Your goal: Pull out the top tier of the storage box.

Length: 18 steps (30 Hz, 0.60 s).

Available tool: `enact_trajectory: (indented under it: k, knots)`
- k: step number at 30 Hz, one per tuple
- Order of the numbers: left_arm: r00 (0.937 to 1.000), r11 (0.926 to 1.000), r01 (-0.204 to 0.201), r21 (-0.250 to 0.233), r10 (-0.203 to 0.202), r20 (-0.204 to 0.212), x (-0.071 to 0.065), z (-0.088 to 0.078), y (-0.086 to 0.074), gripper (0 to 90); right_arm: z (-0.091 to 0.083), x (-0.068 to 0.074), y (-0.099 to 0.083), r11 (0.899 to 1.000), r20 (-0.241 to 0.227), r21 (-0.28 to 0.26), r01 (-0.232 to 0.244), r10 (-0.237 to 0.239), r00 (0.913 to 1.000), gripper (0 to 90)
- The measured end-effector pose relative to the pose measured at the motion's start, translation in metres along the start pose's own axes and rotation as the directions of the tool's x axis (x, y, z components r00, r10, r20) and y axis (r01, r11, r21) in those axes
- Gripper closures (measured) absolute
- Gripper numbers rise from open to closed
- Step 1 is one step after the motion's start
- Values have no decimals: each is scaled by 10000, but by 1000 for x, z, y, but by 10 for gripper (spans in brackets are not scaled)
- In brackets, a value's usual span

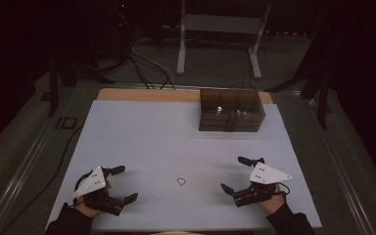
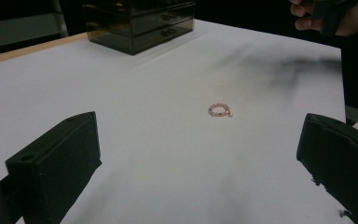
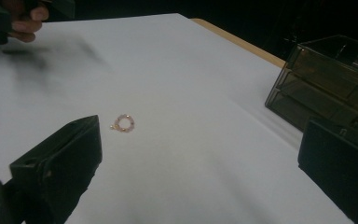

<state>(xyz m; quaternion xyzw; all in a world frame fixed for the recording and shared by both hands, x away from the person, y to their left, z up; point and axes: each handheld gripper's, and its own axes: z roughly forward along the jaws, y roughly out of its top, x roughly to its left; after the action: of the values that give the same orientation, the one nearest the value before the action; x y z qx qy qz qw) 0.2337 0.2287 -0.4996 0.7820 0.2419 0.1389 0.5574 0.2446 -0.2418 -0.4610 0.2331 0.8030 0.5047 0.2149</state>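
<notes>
Nearest to us are our two hands at the near edge of the table, each holding a gripper. Our left gripper (image 1: 121, 184) rests low over the white tabletop (image 1: 166, 137) with its jaws spread wide and nothing between them; in the left gripper view the two black jaws stand far apart at the lower corners. Our right gripper (image 1: 236, 174) sits the same way on the other side, jaws wide apart and holding nothing.

Between the two grippers, ahead of both and apart from each, lies a small beaded bracelet (image 1: 181, 181) flat on the white surface. In the left gripper view the bracelet (image 2: 219, 110) sits ahead of the jaws, closer to the right-hand one, with a tiny charm at its edge. In the right gripper view the bracelet (image 3: 124, 123) lies just beyond the left-hand jaw.

Well beyond the right gripper, at the far side of the table, stands a smoky translucent drawer organizer (image 1: 231, 110) with its drawers shut; we see it behind the right-hand jaw in the right gripper view (image 3: 335, 84).
</notes>
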Motion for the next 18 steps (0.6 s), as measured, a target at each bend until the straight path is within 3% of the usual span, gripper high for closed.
enact_trajectory:
  k: [18]
  knots:
    - [10000, 10000, 10, -15, -10, -16, 0, 0, 0, 10, 3, -18, 18, 9991, 362, 0, 427, -427, 9984, 0]
